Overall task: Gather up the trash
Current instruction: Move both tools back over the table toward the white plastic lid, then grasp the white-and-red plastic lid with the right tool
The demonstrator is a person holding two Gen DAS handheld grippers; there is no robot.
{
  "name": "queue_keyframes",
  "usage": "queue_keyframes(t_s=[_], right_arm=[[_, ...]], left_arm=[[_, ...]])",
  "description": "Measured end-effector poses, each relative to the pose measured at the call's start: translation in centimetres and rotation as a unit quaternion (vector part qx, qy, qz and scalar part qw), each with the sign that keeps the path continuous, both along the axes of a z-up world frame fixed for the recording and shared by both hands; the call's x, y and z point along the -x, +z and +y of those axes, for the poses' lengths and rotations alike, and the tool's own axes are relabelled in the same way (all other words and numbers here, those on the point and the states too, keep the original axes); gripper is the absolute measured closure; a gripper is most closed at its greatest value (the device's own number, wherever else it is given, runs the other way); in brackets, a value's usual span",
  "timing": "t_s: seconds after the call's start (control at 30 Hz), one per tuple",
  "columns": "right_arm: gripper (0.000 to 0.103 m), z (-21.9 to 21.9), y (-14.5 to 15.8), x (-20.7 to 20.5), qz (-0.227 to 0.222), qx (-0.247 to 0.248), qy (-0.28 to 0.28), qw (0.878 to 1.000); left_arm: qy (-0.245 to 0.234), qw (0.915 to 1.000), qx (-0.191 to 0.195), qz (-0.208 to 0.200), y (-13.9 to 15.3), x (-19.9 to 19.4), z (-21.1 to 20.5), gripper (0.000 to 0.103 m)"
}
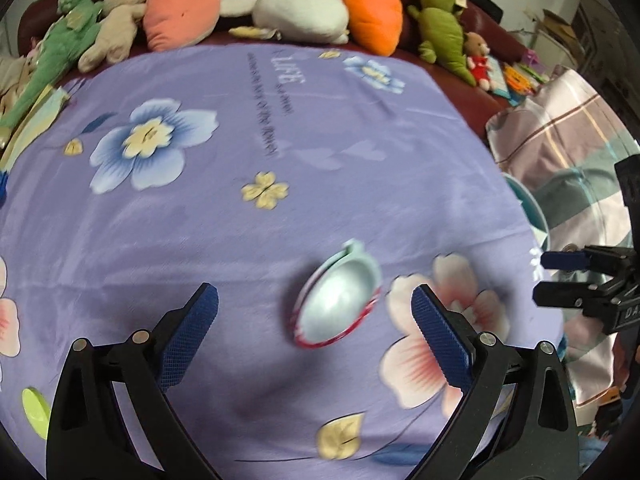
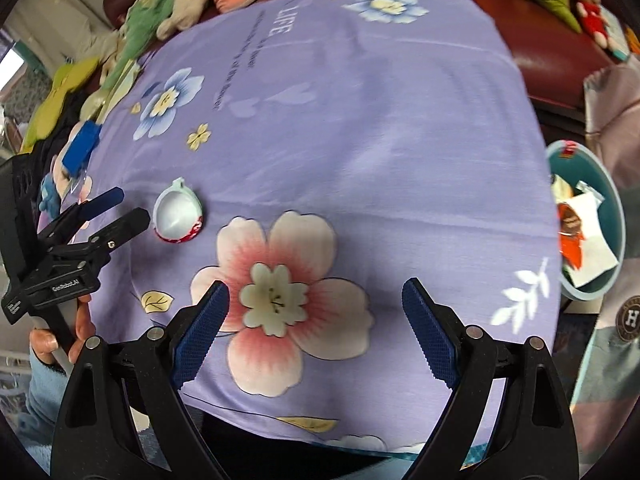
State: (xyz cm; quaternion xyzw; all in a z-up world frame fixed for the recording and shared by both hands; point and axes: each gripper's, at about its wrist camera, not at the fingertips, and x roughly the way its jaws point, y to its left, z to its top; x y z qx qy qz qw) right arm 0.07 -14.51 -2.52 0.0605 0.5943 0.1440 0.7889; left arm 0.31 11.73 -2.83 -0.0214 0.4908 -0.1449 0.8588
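Observation:
An empty small cup (image 1: 338, 306) with a silver inside and a red rim lies on its side on the purple flowered cloth (image 1: 280, 220). My left gripper (image 1: 314, 330) is open, its blue pads on either side of the cup and slightly short of it. The cup also shows in the right wrist view (image 2: 178, 214), with the left gripper (image 2: 120, 208) just left of it. My right gripper (image 2: 316, 320) is open and empty above a pink flower print. A teal bin (image 2: 612, 208) holding paper and wrappers stands at the table's right edge.
Plush toys (image 1: 300, 12) line a dark red sofa behind the table. A striped blanket (image 1: 568, 152) lies to the right. A blue and white item (image 2: 82, 148) sits at the table's left edge. A lime green object (image 1: 36, 412) lies at the near left.

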Motion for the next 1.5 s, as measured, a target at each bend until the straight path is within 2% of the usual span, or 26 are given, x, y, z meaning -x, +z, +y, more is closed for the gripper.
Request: queue_keyframes(t_s=[0.17,0.3,0.4,0.53,0.63,0.7,0.8,0.87,0.93,1.07,1.2,1.37,1.5], right_arm=[[0.019,0.8,-0.8,-0.3,0.009,-0.002,-0.001,1.000],[0.019,1.3,-1.6,-0.5,0.019,-0.003,-0.006,1.000],[0.019,1.6,-1.7,-0.8,0.019,-0.003,-0.005,1.000],[0.019,2.0,-1.8,-1.1,0.019,-0.008,-0.003,1.000],[0.019,2.3,-1.7,-1.4,0.018,-0.012,-0.002,1.000],[0.019,2.7,-1.6,-1.7,0.015,-0.018,-0.001,1.000],[0.019,4.5,-0.6,-2.5,-0.006,-0.021,0.017,1.000],[0.026,6.2,0.1,-3.1,-0.024,-0.012,0.039,0.999],[0.051,8.0,0.2,-3.7,-0.029,-0.010,0.064,0.997],[0.056,11.4,-0.2,-4.1,-0.042,0.011,0.112,0.993],[0.072,13.9,-1.0,-4.1,-0.051,0.033,0.148,0.987],[0.075,15.0,-1.6,-4.4,-0.057,0.049,0.168,0.983],[0.081,15.9,-1.8,-4.7,-0.067,0.067,0.183,0.978]], left_arm=[[0.002,1.0000,-0.005,0.008,-1.3,0.4,1.0,0.006],[-0.003,0.9997,-0.025,-0.006,-1.8,0.6,0.4,0.006],[-0.005,0.9995,-0.031,-0.009,-2.0,0.5,0.2,0.013],[0.001,0.9992,-0.036,-0.018,-1.8,0.5,0.4,0.032],[-0.003,0.9994,-0.030,-0.018,-1.7,0.6,0.5,0.042],[-0.006,0.9997,-0.020,-0.015,-1.7,0.7,1.0,0.042],[0.016,0.9997,-0.015,-0.006,-2.0,0.5,2.7,0.042],[0.028,0.9996,-0.003,0.001,-2.1,0.5,3.8,0.042],[0.042,0.9991,0.002,0.002,-2.0,0.6,4.8,0.042],[0.065,0.9979,0.001,0.001,-1.9,0.8,6.8,0.042],[0.084,0.9964,0.010,0.006,-2.0,0.7,8.3,0.042],[0.093,0.9954,0.021,0.010,-2.3,0.5,8.9,0.042],[0.093,0.9951,0.028,0.014,-2.6,0.2,8.9,0.042]])
